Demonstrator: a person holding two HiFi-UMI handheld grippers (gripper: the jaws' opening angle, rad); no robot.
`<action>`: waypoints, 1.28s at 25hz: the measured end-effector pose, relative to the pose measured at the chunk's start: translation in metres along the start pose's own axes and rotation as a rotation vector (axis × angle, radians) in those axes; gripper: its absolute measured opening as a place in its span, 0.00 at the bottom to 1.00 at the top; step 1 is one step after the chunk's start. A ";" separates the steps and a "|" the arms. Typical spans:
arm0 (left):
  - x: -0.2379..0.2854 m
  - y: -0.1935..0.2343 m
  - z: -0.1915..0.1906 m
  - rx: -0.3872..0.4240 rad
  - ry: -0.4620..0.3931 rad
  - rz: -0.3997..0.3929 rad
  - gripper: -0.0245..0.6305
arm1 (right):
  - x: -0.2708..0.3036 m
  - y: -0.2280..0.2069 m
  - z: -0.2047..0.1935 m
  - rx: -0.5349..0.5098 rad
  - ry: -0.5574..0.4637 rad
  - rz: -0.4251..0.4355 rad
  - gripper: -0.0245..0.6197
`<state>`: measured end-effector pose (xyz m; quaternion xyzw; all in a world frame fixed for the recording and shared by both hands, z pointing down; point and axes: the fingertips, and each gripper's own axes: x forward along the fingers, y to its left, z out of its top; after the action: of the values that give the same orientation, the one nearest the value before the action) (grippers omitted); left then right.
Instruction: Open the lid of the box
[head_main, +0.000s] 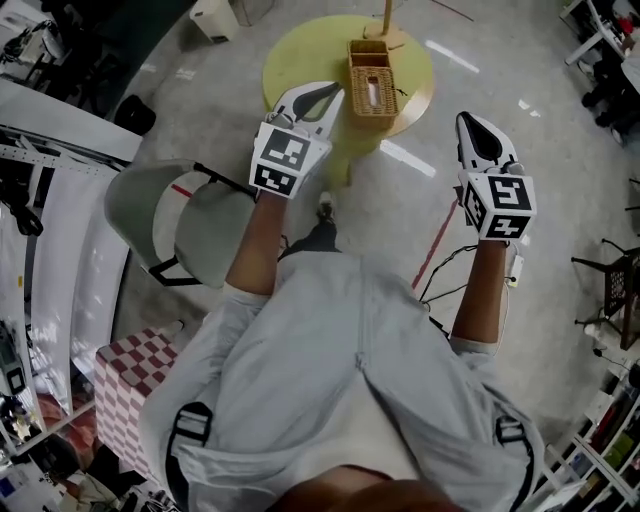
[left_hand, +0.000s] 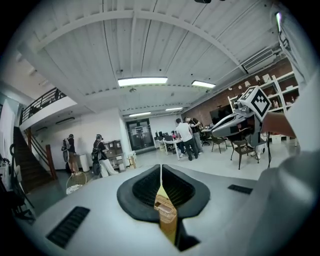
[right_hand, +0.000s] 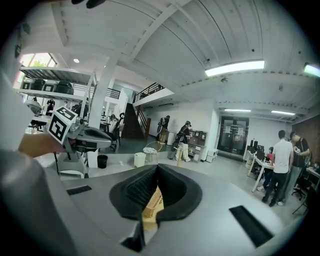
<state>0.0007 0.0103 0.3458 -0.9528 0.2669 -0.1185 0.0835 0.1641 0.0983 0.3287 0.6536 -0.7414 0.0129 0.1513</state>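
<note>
Head view first: the box (head_main: 372, 85), a woven wicker one, is seen sitting near the middle of the round yellow table (head_main: 300, 55), with bare tabletop left all round it and a thin wooden post (head_main: 387, 18) standing just behind it. The left gripper (head_main: 322, 98) is held over the table's near-left edge, tips aimed at the box but well short of it. The right gripper (head_main: 470, 125) is held off to the right over plain grey floor (head_main: 560, 200), apart from the table's rim. Lots of free floor is left between the two arms and out to the right, crossed only by a red tape line (head_main: 436, 243). On the left it's tighter: a grey chair (head_main: 165, 215) is parked right beside the person's leg. Left gripper view: the left gripper (left_hand: 160, 175) is seen with its black pads pressed together into a thin seam and nothing caught in them. A sliver of the box (left_hand: 165, 209) and yellow tabletop is glimpsed below that seam, and the right gripper (left_hand: 235, 120) is seen floating at upper right. Right gripper view: the right gripper (right_hand: 157, 172) is likewise closed up tight on nothing. The box (right_hand: 150, 202) is spotted low through the gap under the pads, a bit left of centre.
</note>
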 end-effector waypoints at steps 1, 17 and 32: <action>0.011 0.011 0.000 0.003 0.000 -0.004 0.09 | 0.014 -0.003 0.003 -0.003 0.000 0.003 0.08; 0.159 0.148 -0.042 -0.064 0.051 -0.136 0.09 | 0.196 -0.061 -0.003 0.066 0.117 -0.069 0.08; 0.226 0.143 -0.171 -0.194 0.285 -0.141 0.09 | 0.279 -0.079 -0.174 0.114 0.453 0.108 0.18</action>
<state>0.0724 -0.2460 0.5188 -0.9464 0.2185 -0.2314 -0.0559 0.2495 -0.1448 0.5475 0.6009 -0.7207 0.2090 0.2755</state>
